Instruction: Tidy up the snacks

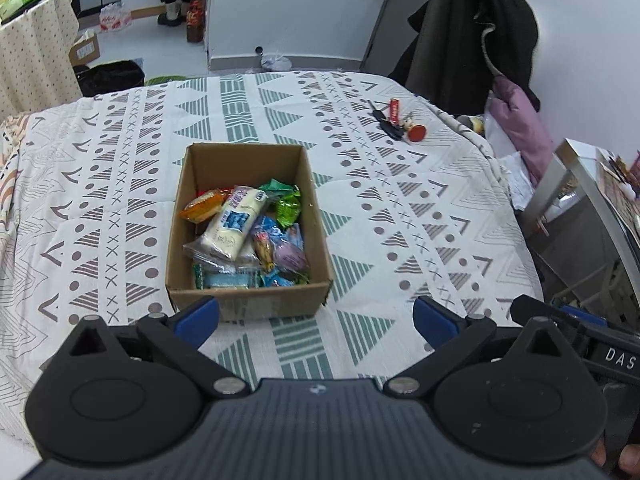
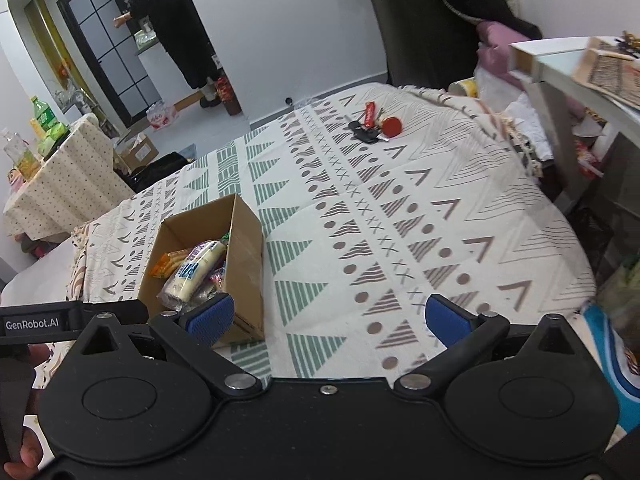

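Note:
An open cardboard box (image 1: 188,216) stands on the patterned tablecloth (image 1: 400,216) and holds several wrapped snacks. A long white and blue packet (image 1: 234,224) lies on top, with an orange packet (image 1: 202,207) and green wrappers (image 1: 289,208) around it. My left gripper (image 1: 316,320) is open just in front of the box, nothing between its blue pads. In the right wrist view the same box (image 2: 244,248) sits to the left. My right gripper (image 2: 330,318) is open over bare cloth to the right of the box, holding nothing.
Keys with a red tag and a red round thing (image 1: 394,118) lie at the far right of the table. A chair draped with dark clothing (image 1: 480,28) stands behind. A grey desk (image 2: 568,80) is to the right. A person (image 2: 176,24) stands far back.

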Available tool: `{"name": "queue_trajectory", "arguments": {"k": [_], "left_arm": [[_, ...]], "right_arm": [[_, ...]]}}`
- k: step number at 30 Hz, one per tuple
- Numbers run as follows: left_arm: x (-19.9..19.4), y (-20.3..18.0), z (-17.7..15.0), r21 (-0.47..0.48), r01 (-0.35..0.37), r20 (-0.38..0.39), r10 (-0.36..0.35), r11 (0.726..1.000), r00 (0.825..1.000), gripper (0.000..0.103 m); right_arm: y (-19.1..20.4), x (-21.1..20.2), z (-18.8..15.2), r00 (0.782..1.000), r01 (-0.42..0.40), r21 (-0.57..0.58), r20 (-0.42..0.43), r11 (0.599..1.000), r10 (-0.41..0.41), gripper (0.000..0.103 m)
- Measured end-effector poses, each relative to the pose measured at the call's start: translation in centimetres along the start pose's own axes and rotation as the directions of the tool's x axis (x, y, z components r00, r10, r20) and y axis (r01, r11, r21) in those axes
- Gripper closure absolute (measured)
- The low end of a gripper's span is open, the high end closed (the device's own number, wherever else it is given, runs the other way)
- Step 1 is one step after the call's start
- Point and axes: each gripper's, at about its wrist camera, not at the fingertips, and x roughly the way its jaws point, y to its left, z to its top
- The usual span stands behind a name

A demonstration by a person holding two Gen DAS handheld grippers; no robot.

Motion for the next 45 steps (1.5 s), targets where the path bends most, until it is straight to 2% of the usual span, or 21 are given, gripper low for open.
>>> {"name": "queue_trajectory", "arguments": {"k": [11,19,27,31,39,45], "left_arm": [[-2.5,-1.4,-3.8,0.052,0.006,0.042,-0.008,0.999,0.999,0.0],[-4.9,-1.4,-6.1,0.082,-0.013,0.12,0.003,0.997,0.993,0.0],[-7.2,-0.7,-8.1,0.106,-0.029,0.182,0.01,0.994,0.983,0.0],[-8.6,-0.4,-8.9,0.115,-0.039,0.218,0.013,0.993,0.976,0.0],[-11.1,-0.3,-10.2,0.139,-0.058,0.285,0.016,0.989,0.958,0.0],[-11.7,0.2,-11.0,0.123,-0.058,0.295,0.02,0.991,0.955,0.0]], "right_arm": [[-1.5,-3.2,-3.4,0.998,0.052,-0.006,0.036,0.999,-0.052,0.0],[-1.4,-5.7,-5.2,0.995,0.064,-0.029,0.083,0.998,-0.062,0.0],[-0.7,-7.7,-7.3,0.992,0.064,-0.053,0.117,0.997,-0.057,0.0],[-0.2,-8.8,-8.1,0.986,0.076,-0.073,0.156,0.994,-0.064,0.0],[0.2,-10.1,-9.0,0.982,0.071,-0.099,0.181,0.993,-0.052,0.0],[1.5,-11.0,-9.6,0.979,0.07,-0.147,0.2,0.987,-0.04,0.0]]}}
